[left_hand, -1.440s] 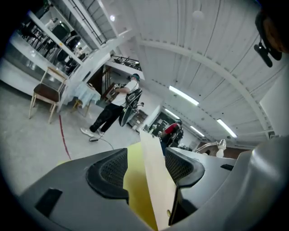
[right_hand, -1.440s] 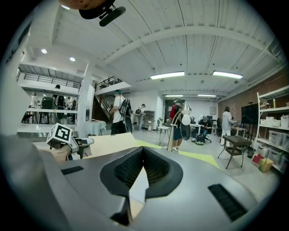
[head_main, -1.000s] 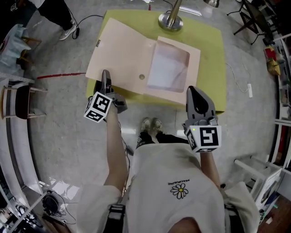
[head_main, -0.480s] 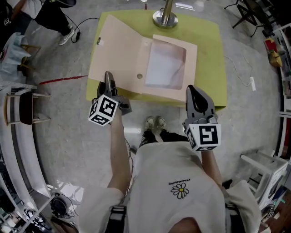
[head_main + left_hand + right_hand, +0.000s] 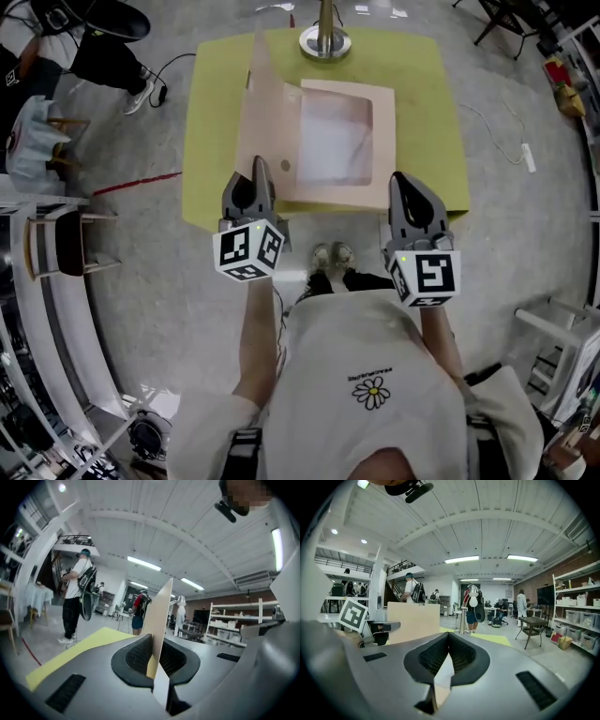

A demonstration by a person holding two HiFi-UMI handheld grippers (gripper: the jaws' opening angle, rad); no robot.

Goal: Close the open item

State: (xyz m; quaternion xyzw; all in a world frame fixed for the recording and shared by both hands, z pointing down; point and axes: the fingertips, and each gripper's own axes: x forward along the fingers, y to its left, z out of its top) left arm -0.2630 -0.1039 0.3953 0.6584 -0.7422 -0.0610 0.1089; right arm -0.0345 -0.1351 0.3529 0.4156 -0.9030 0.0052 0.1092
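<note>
Beige folder cover upright, left gripper clamping

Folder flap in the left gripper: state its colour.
Pale peach-beige. The folder flap shows best in the head view.

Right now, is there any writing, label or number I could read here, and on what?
No readable words anywhere.
Shirt: tiny print above the daisy, too small to read.
Left cube, right cube: black-and-white square codes, no letters.
Folder: no print visible.
</note>
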